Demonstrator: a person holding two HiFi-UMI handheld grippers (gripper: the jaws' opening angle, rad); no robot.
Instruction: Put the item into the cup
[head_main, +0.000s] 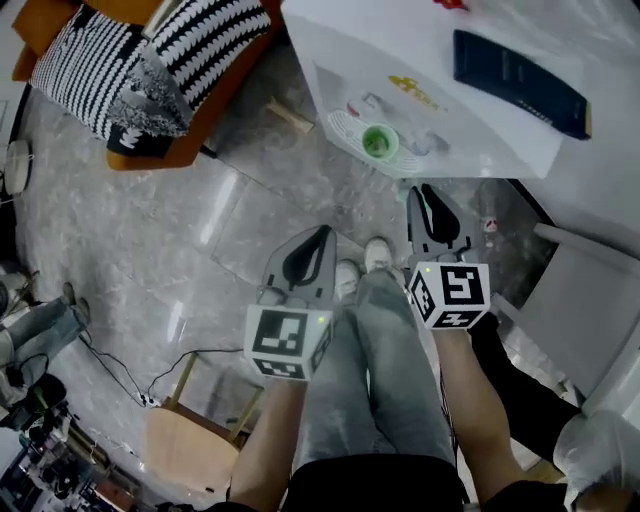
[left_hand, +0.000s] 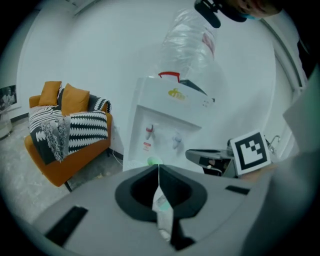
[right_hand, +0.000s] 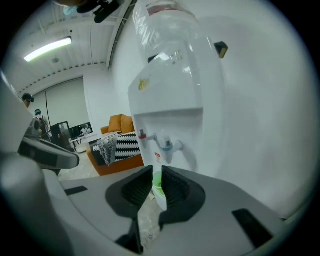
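Observation:
A small green cup (head_main: 380, 142) stands on the white drip tray (head_main: 345, 128) of a water dispenser (head_main: 430, 95). My left gripper (head_main: 322, 232) hangs over the floor short of the dispenser. In the left gripper view its jaws (left_hand: 159, 167) meet on a small white-and-green sachet (left_hand: 163, 209) that hangs down between them. The cup's rim (left_hand: 154, 161) peeks over the jaw tips. My right gripper (head_main: 425, 190) is closer to the tray. Its jaws (right_hand: 156, 172) stand a narrow gap apart with nothing between them, and the cup (right_hand: 159, 189) shows through that gap below the taps (right_hand: 165, 145).
An orange sofa (head_main: 150, 70) with striped cushions stands at the far left. A wooden stool (head_main: 190, 445) is behind my left side, with cables on the floor beside it. A white chair (head_main: 590, 300) stands to the right. A large water bottle (left_hand: 192, 40) tops the dispenser.

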